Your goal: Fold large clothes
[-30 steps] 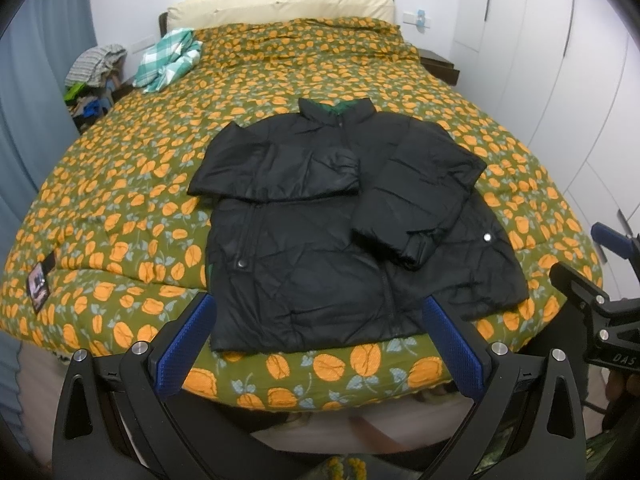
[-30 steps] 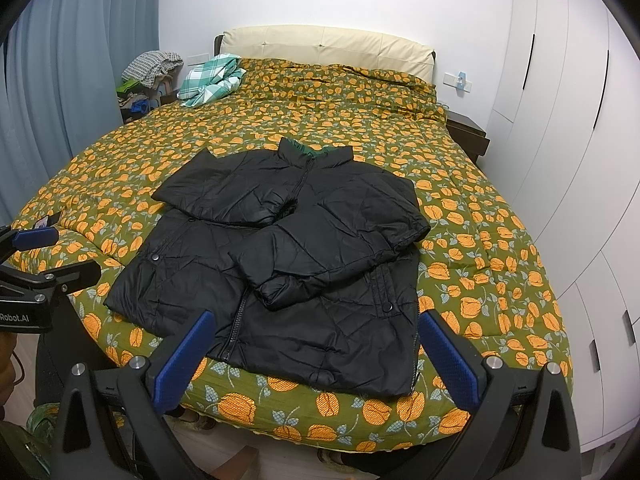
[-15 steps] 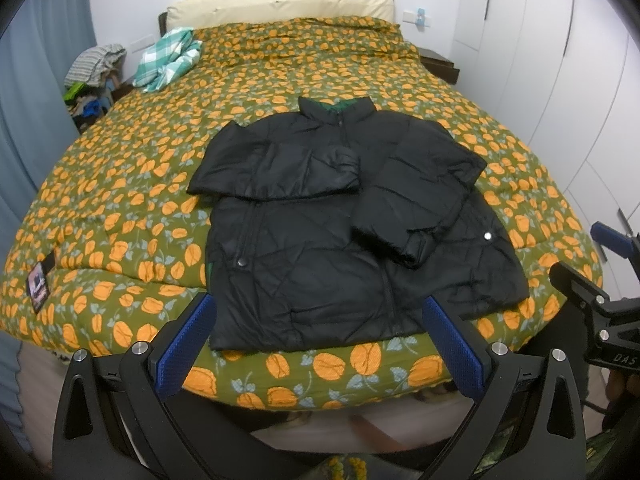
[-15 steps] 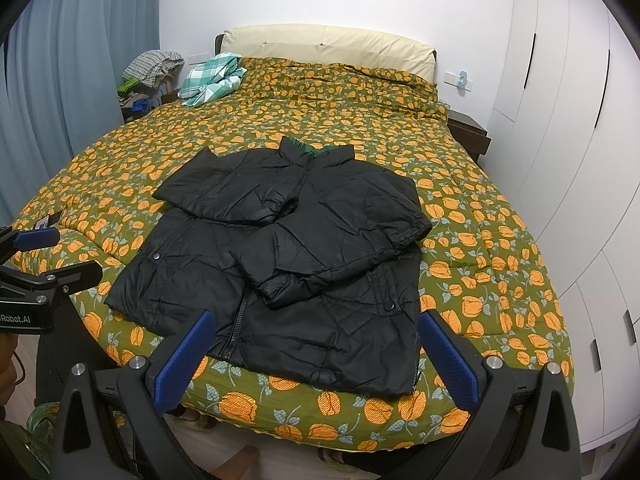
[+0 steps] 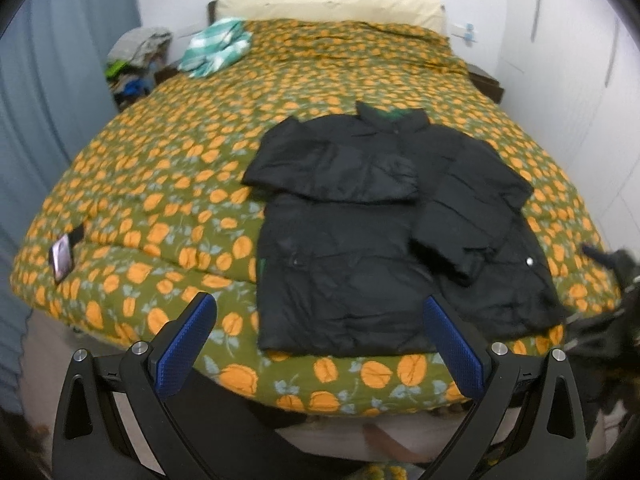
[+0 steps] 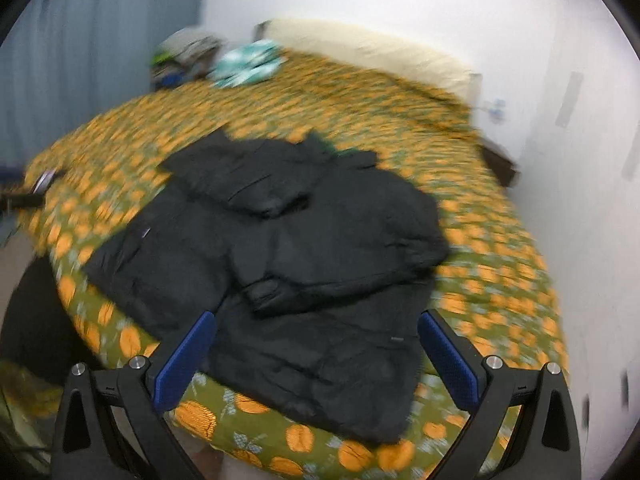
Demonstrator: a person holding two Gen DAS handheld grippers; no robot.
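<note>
One black quilted puffer jacket (image 5: 360, 248) lies flat near the foot of the bed (image 5: 160, 184), which is covered by a green quilt printed with orange fruit; both of its two sleeves are folded across the chest, collar toward the one long cream pillow (image 5: 332, 4) at the headboard. Your left claw (image 5: 320, 336) hovers off the foot edge, its two blue-padded fingers (image 5: 188, 344) spread wide and holding nothing. Your right claw (image 6: 316, 360) is likewise wide apart and empty, hanging over the jacket's hem in a motion-blurred view. One teal-and-white checked garment (image 5: 216, 48) is crumpled at the bed's far left corner, beside one heap of mixed clothes (image 5: 136, 60) off the bed. One small dark-strapped phone-like device (image 5: 62, 256) rests on the quilt's near left edge.
</note>
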